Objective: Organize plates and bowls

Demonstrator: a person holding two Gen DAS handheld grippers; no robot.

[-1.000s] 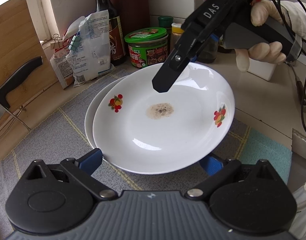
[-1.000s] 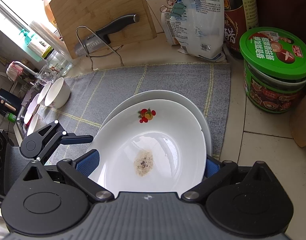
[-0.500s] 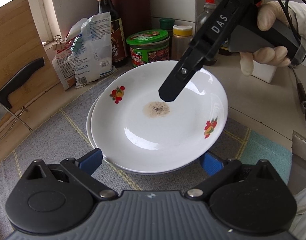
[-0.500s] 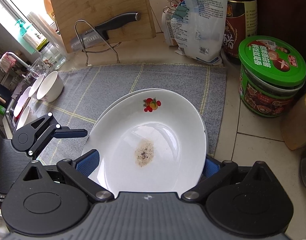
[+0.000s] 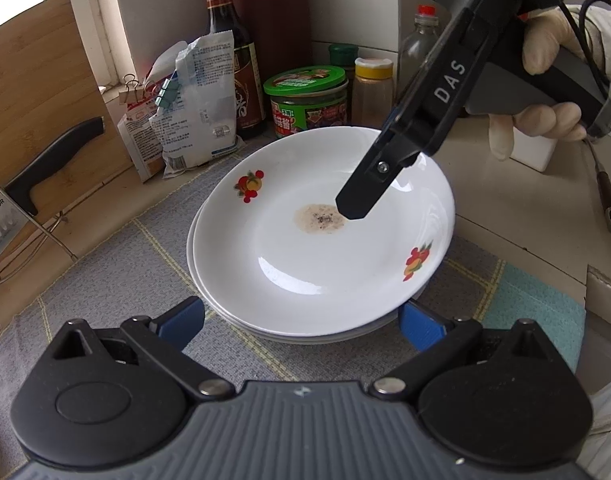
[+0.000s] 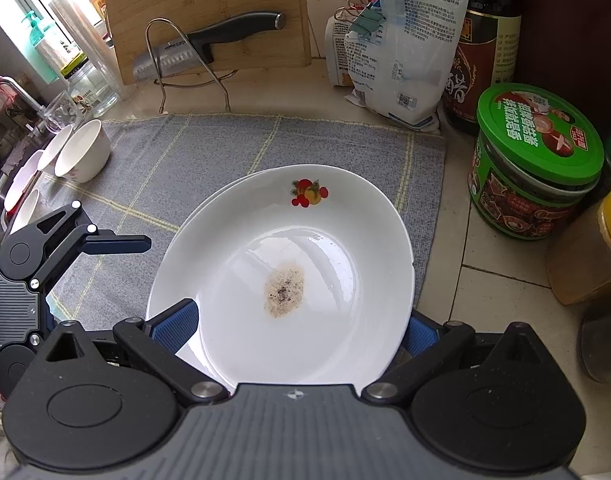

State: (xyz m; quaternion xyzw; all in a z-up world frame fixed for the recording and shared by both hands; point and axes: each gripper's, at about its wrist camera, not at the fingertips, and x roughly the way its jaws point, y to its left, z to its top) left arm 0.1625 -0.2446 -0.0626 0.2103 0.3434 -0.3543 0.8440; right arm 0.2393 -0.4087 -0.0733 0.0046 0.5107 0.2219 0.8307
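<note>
Two fruit-print plates (image 5: pixel 321 240) stacked on the grey mat's (image 6: pixel 177 168) right edge; white bowls (image 6: pixel 81 156) unsorted at its left edge. Left gripper (image 5: pixel 301 322) and right gripper (image 6: pixel 301 330) spread wide, gripping nothing.

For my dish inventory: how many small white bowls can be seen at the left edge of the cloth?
4: two nested on the grey cloth, front bowl and back bowl; two more in the rack beyond. Others may be hidden.

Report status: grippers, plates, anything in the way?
Left gripper open, right gripper open, both at top plate rim. Plates stacked on mat. Crumb patch on plate.
</note>
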